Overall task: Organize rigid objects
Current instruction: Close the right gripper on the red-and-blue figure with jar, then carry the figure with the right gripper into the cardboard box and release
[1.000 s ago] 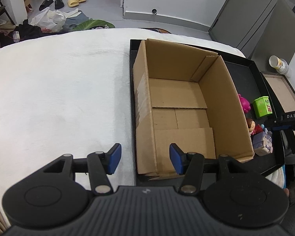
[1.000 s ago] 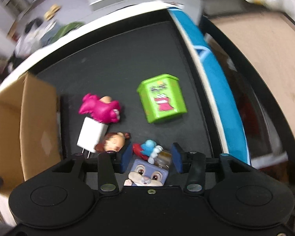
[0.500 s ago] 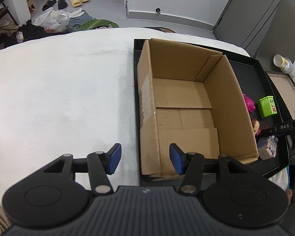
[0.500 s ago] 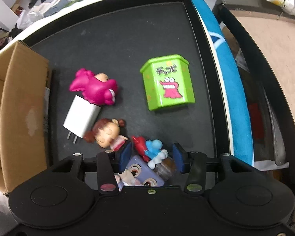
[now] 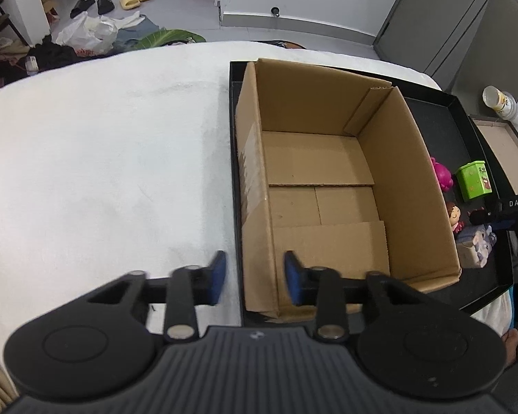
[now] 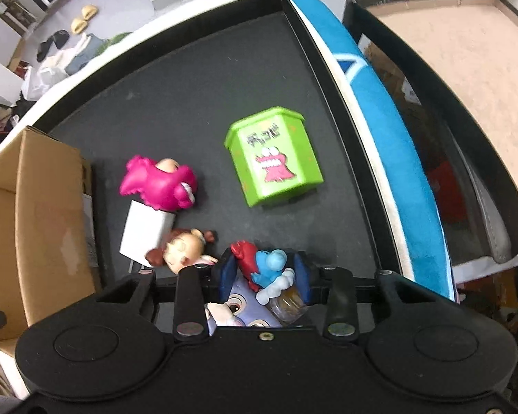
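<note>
An open cardboard box (image 5: 407, 179) stands in a black tray (image 5: 431, 117). My left gripper (image 5: 255, 281) hovers at the box's near-left corner. Its jaws are closing with the box's left wall between them, and gaps show beside both pads. In the right wrist view, my right gripper (image 6: 264, 274) is closing on a blue and red figurine (image 6: 266, 265), and both pads touch it. The figurine sits on a small jar above a purple bunny block (image 6: 238, 307). A brown-haired doll (image 6: 183, 250), white charger (image 6: 143, 234), pink figure (image 6: 159, 186) and green box (image 6: 272, 157) lie on the tray floor (image 6: 190, 79).
A white cloth (image 5: 103, 155) covers the table left of the tray. A blue mat edge (image 6: 390, 138) runs along the tray's right side, with a tan-floored tray (image 6: 466, 51) beyond. A tin can (image 5: 499, 101) stands at the far right. Slippers and bags lie on the floor behind.
The left jaws have narrowed around the box's left wall. The right jaws have drawn in until both pads touch the blue and red figurine. Neither hand has shifted much.
</note>
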The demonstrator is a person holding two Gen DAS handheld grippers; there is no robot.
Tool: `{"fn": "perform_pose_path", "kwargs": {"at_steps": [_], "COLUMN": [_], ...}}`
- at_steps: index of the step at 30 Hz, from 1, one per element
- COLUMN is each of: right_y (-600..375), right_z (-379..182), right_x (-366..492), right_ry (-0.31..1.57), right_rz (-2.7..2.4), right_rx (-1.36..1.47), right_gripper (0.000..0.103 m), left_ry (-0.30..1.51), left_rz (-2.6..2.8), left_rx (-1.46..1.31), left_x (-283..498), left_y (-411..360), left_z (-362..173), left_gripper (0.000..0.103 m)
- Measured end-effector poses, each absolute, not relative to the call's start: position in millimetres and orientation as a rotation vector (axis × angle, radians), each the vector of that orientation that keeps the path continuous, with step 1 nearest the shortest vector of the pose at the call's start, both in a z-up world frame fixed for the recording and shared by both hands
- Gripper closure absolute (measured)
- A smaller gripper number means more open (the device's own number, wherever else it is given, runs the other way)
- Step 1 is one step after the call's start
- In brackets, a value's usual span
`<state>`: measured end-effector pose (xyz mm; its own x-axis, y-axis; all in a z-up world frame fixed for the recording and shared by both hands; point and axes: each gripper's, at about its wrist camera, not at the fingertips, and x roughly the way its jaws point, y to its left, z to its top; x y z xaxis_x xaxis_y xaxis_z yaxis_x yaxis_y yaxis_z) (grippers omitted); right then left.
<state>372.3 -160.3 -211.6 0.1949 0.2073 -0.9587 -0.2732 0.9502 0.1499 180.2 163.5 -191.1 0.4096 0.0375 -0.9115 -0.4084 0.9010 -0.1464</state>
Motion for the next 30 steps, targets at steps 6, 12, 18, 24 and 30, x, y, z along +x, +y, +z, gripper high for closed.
{"fn": "perform_pose_path", "kwargs": {"at_steps": [6, 12, 18, 24, 30], "right_y": [-156.3, -152.8, -151.7, -143.8, -139.0], "right_z": [-209.9, -208.4, -204.6, -198.6, -196.1], "right_x": [366.6, 364.2, 358.5, 357.3, 355.8], "right_ry": [1.312, 1.295, 1.277, 1.242, 1.223], "right_rz": [0.362, 0.378, 0.399, 0.427, 0.468], "right_rx": [-0.08, -0.095, -0.084, -0.041, -0.007], "right_gripper": [0.068, 0.068, 0.068, 0.069, 0.07], "left_ry": [1.112, 1.105, 1.119, 1.126, 1.127], "left_rz": [0.264, 0.219, 0.19, 0.198, 0.204], "left_rx": [-0.351, -0.312, -0.297, -0.314, -0.323], "left_x": [181.3, 180.9, 181.8, 178.2, 178.0], "left_y": [158.1, 150.1, 134.8, 124.4, 123.6], "left_z": [-194.6, -194.7, -194.7, -196.6, -194.9], "left_gripper": [0.089, 0.09, 0.09, 0.09, 0.09]}}
